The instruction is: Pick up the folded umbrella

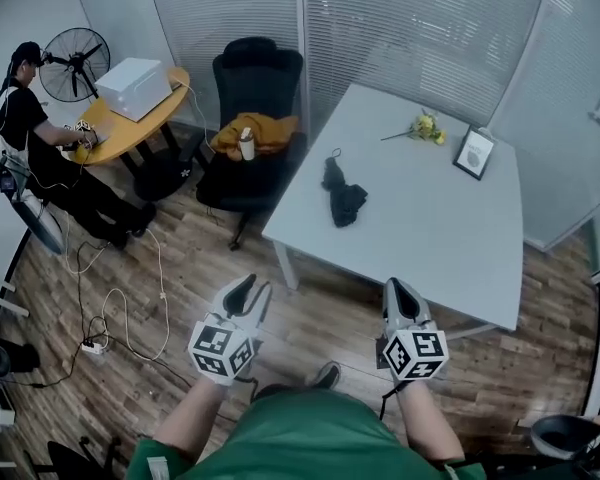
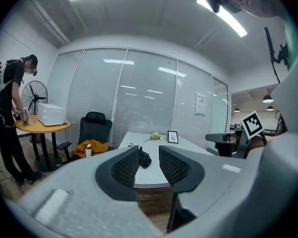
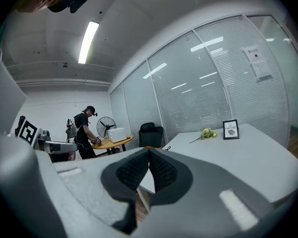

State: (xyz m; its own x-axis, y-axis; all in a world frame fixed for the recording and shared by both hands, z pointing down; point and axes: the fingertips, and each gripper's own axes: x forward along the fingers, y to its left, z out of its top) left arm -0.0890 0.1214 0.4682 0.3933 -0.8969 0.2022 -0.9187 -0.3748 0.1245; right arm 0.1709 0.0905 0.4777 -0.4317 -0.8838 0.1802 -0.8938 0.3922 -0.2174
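A black folded umbrella (image 1: 342,197) lies on the white table (image 1: 420,238), toward its left side; the left gripper view shows the umbrella (image 2: 144,158) far off between the jaws. My left gripper (image 1: 251,286) hovers over the wooden floor short of the table's near edge, its jaws a little apart with nothing between them. My right gripper (image 1: 400,288) is held beside it at the table's near edge, jaws shut and empty, the tips meeting (image 3: 149,150). Both point toward the table, well short of the umbrella.
A yellow flower (image 1: 425,128) and a small framed picture (image 1: 474,153) sit at the table's far side. A black office chair (image 1: 252,128) with an orange cloth and a cup stands left of the table. A person (image 1: 40,148) works at a round yellow table (image 1: 135,118). Cables lie on the floor.
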